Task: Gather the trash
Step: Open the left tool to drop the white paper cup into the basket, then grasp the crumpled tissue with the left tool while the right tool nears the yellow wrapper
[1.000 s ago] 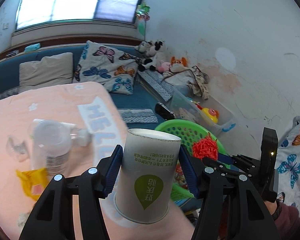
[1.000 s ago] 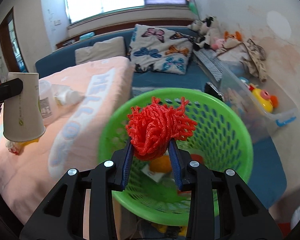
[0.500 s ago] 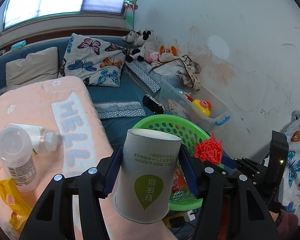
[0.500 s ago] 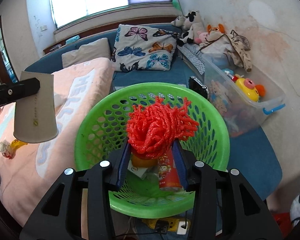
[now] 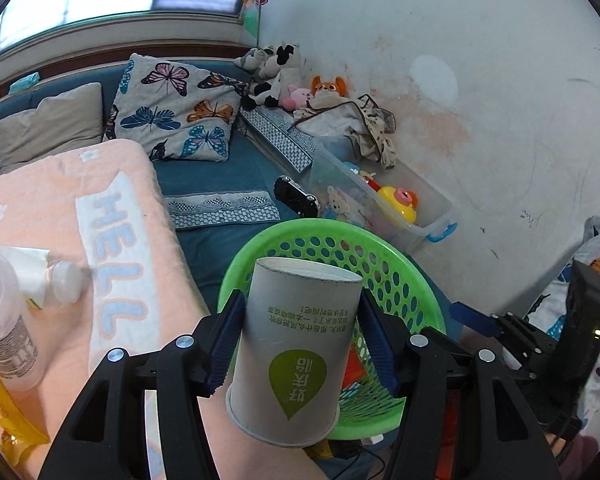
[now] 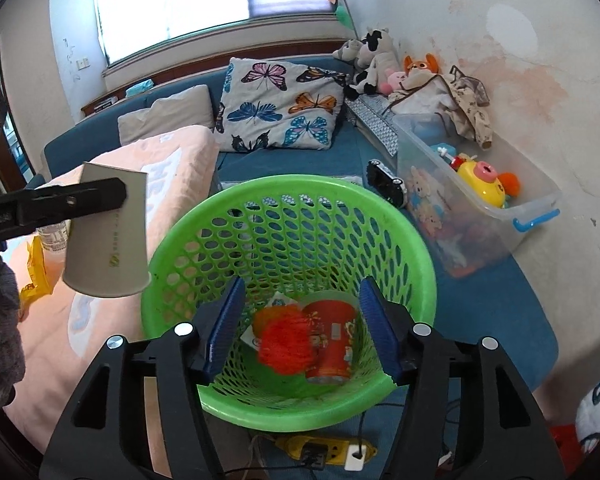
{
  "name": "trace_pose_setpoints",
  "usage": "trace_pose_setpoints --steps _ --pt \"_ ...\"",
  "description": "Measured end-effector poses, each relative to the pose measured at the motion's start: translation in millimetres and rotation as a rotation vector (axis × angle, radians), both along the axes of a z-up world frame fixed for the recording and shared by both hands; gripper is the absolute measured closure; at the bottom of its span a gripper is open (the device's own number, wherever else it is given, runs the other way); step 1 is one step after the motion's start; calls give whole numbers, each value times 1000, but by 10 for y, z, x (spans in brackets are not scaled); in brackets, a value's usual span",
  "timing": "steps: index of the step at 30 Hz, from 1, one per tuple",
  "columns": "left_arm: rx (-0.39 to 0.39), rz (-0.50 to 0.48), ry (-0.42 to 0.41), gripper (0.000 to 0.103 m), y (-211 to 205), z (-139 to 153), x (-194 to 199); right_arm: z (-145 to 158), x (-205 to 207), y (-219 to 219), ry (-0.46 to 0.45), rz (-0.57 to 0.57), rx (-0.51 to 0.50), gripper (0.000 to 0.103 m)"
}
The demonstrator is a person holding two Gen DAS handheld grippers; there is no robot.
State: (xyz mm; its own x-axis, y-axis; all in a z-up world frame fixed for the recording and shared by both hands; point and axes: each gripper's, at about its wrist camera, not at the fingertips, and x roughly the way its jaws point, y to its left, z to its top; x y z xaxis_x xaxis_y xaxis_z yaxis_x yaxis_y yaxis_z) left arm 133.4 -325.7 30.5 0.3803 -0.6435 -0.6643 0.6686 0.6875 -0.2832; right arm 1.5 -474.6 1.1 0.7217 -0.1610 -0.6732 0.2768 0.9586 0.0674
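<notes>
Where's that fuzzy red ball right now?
In the right wrist view the fuzzy red ball lies at the bottom of the green basket, beside a red can, below the open right gripper.

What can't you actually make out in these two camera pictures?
- Left view: most of what lies in the green basket, hidden behind the paper cup.
- Right view: the orange mesh ball is motion-blurred.
- Right view: the plastic bottle is mostly hidden behind the left gripper.

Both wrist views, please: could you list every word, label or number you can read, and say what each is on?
"HELL": blue letters on the pink blanket, the rest hidden.
"好乐怡", upside down: green leaf logo on the paper cup in the left gripper.
Small print above the logo: too small.
Bottle label: blurred.
Red can in the basket: unreadable.
</notes>
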Motion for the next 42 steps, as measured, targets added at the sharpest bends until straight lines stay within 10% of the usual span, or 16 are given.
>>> trace_pose_setpoints --steps 18,42 --pt "57 12 -19 33 30 -42 -83 28 -68 63 -19 18 18 40" --pt "191 406 -79 33 2236 12 -141 345 114 1285 -84 291 64 35"
